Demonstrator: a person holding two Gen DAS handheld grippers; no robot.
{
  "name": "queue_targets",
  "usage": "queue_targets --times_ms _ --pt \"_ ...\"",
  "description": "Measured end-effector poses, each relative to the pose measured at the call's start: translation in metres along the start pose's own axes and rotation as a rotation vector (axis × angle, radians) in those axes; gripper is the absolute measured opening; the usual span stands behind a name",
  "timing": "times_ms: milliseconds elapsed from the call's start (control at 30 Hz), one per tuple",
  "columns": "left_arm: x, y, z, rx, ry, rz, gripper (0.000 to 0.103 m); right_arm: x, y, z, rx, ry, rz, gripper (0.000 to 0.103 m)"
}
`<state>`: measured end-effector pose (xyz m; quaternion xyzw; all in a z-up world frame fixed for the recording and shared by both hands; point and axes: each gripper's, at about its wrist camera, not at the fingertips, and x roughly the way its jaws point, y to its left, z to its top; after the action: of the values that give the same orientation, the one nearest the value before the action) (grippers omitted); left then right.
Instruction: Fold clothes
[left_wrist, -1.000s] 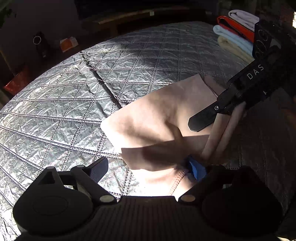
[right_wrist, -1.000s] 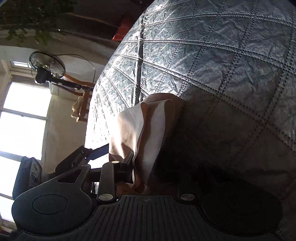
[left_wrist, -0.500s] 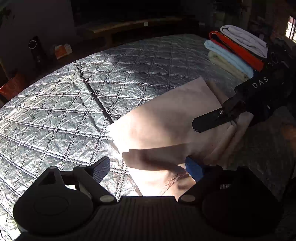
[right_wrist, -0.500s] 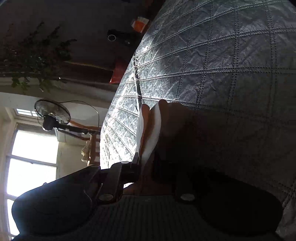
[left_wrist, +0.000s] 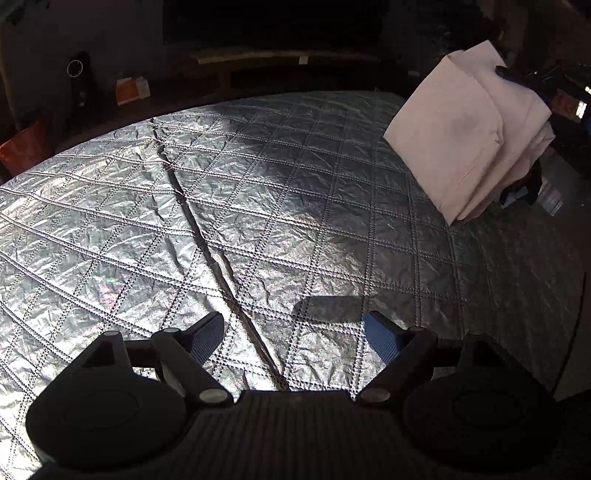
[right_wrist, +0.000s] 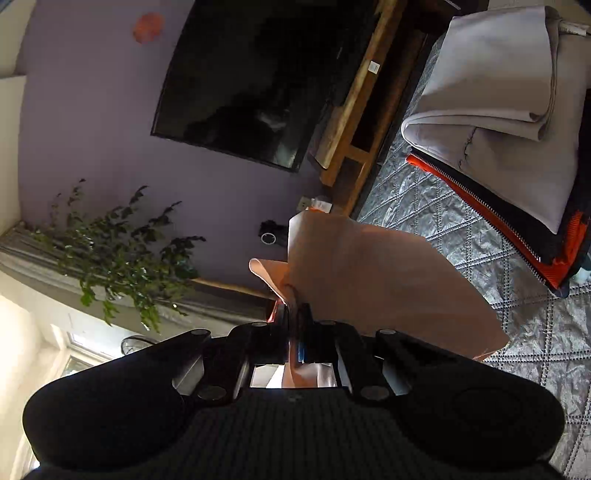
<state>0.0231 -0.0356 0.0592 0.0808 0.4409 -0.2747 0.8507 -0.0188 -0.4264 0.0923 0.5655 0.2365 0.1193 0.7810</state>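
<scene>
Two views, right hand-held gripper (right_wrist: 295, 317) clamped on pink garment (right_wrist: 369, 280) (stack (right_wrist: 517, 92) beyond), left hand-held gripper (left_wrist: 295, 332) apart, empty

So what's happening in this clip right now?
A person with a gripper in each hand is folding clothes on a quilted silver bed cover. The right gripper has closed on the folded beige garment and holds it in the air, off the cover, close to the stack of folded clothes at the cover's edge. The left gripper has closed slightly but is open and empty above the bare cover.
</scene>
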Motion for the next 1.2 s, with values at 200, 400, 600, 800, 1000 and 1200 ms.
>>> queue_targets --times_ms 200,400,600,800,1000,1200 --pt "0.004 -0.008 0.001 0.016 0.008 0.003 0.081 0.031 0.021 -0.018 -0.309 0.092 -0.253 0.004" --pt "0.005 -0.01 -0.001 0.024 0.014 0.009 0.081 0.08 0.039 -0.041 -0.565 0.206 -0.401 0.013" --pt "0.006 -0.009 0.001 0.03 0.018 0.019 0.081 0.073 0.054 -0.063 -0.741 0.158 -0.49 0.06" --pt "0.003 -0.004 0.0 0.015 0.018 0.031 0.081 0.054 0.053 -0.114 -0.993 0.088 -0.568 0.07" --pt "0.002 -0.003 -0.001 0.016 0.018 0.032 0.081 0.066 0.058 -0.177 -1.341 0.123 -0.652 0.083" --pt "0.001 -0.002 -0.001 0.01 0.014 0.033 0.081 0.09 0.042 -0.194 -1.369 0.103 -0.793 0.07"
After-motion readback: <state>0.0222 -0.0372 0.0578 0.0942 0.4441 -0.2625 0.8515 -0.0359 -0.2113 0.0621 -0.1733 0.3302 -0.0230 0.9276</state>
